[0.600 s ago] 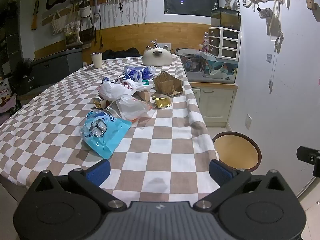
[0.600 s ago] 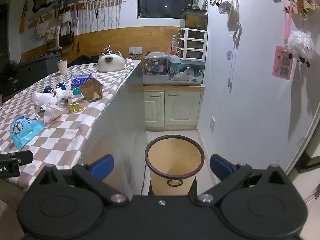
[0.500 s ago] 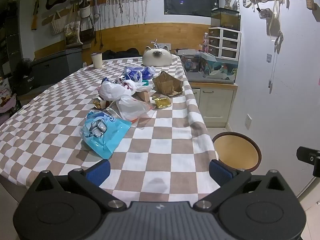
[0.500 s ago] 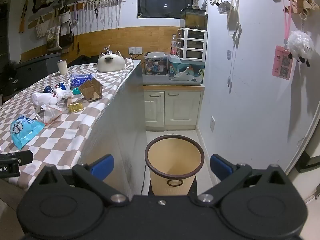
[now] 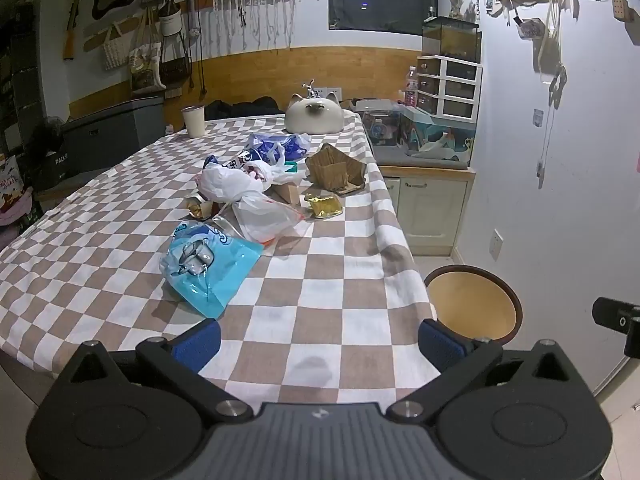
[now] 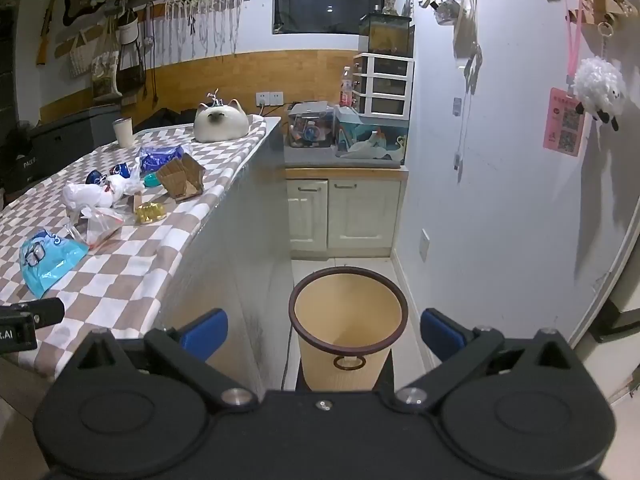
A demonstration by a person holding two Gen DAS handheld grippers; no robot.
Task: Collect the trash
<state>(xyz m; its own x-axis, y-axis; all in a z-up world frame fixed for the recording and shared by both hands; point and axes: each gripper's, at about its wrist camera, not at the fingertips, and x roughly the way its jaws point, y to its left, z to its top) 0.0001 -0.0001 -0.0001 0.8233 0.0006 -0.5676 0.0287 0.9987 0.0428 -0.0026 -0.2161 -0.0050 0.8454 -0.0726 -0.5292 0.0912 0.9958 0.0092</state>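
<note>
Trash lies on the checkered table (image 5: 328, 280): a light blue plastic bag (image 5: 208, 266) nearest, a clear bag (image 5: 264, 216), a white knotted bag (image 5: 230, 182), a gold wrapper (image 5: 325, 205), a torn cardboard box (image 5: 334, 168) and a blue-white bag (image 5: 280, 145). The same pile shows in the right wrist view, with the light blue bag (image 6: 48, 260) nearest. A tan trash bin (image 6: 347, 320) with a dark rim stands on the floor right of the table; it also shows in the left wrist view (image 5: 472, 306). My left gripper (image 5: 318, 340) is open and empty above the table's near edge. My right gripper (image 6: 324, 330) is open and empty, in front of the bin.
A cat-shaped ceramic pot (image 5: 314, 118) and a cup (image 5: 194, 120) stand at the table's far end. White cabinets (image 6: 346, 214) with a fish tank and drawers line the back wall. The right wall (image 6: 500, 200) is close beside the bin.
</note>
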